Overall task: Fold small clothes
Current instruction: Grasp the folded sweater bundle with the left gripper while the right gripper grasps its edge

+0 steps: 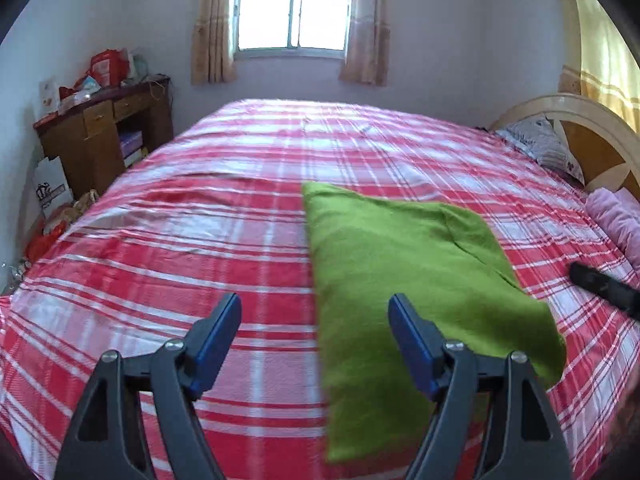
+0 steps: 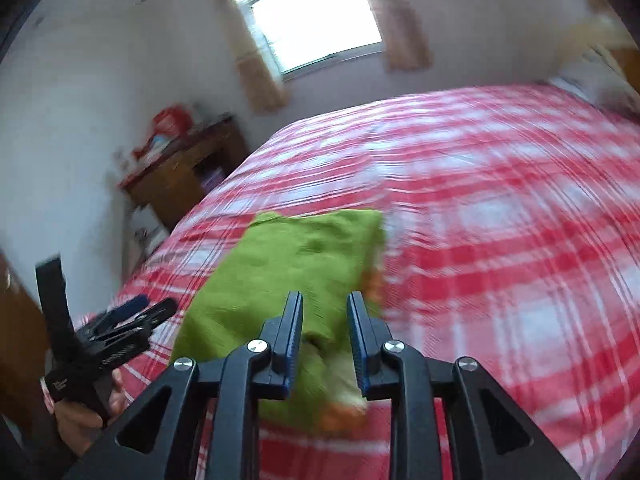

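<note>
The green cloth (image 1: 408, 276) lies folded on the plaid bed (image 1: 200, 240), just ahead of both grippers. The left gripper (image 1: 316, 312) stands wide and empty, its right finger over the cloth's near edge. The right gripper (image 2: 325, 300) is narrow, jaws slightly apart above the cloth; the blur hides whether anything is pinched. For a tidy next fold, I'd catch matching corners, lift evenly, and lay edge to edge without dragging the bedsheet.

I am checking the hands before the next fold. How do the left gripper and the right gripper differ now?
The left gripper is wide open over the plaid bedspread; the right gripper is only narrowly parted. Neither presses the green garment. Both have black arms and blue pads.
</note>
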`<control>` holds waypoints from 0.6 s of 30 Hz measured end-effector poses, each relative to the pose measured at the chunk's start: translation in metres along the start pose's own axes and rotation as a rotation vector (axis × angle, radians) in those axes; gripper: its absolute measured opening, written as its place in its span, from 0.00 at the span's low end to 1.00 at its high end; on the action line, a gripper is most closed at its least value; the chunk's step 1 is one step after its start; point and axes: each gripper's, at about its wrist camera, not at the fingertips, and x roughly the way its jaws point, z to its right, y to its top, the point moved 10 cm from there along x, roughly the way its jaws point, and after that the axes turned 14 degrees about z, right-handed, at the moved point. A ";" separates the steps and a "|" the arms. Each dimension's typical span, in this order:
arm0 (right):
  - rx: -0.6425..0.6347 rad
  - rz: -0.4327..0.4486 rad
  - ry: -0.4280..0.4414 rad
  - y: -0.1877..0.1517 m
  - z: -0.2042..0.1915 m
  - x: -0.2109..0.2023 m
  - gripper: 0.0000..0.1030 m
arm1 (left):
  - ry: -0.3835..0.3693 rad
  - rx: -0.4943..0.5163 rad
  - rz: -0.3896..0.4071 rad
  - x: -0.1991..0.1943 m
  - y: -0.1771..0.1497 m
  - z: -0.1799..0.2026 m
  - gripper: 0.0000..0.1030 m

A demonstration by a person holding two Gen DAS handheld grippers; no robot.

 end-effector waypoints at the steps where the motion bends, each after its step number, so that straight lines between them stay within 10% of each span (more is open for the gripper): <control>1: -0.019 -0.049 0.030 -0.007 -0.008 0.014 0.23 | -0.009 0.007 -0.016 0.003 -0.005 0.007 0.76; 5: -0.177 -0.208 -0.103 -0.051 0.006 0.065 0.26 | -0.012 0.052 -0.063 0.013 -0.026 0.025 0.76; 6: -0.184 -0.191 -0.122 -0.050 0.013 0.071 0.44 | -0.018 0.041 -0.086 0.016 -0.032 0.029 0.76; 10: 0.101 -0.229 -0.080 -0.055 0.054 0.090 0.69 | 0.021 0.085 -0.089 0.021 -0.036 0.036 0.81; 18: 0.107 -0.146 -0.042 -0.056 0.048 0.062 0.69 | 0.012 0.107 -0.126 0.014 -0.035 0.031 0.83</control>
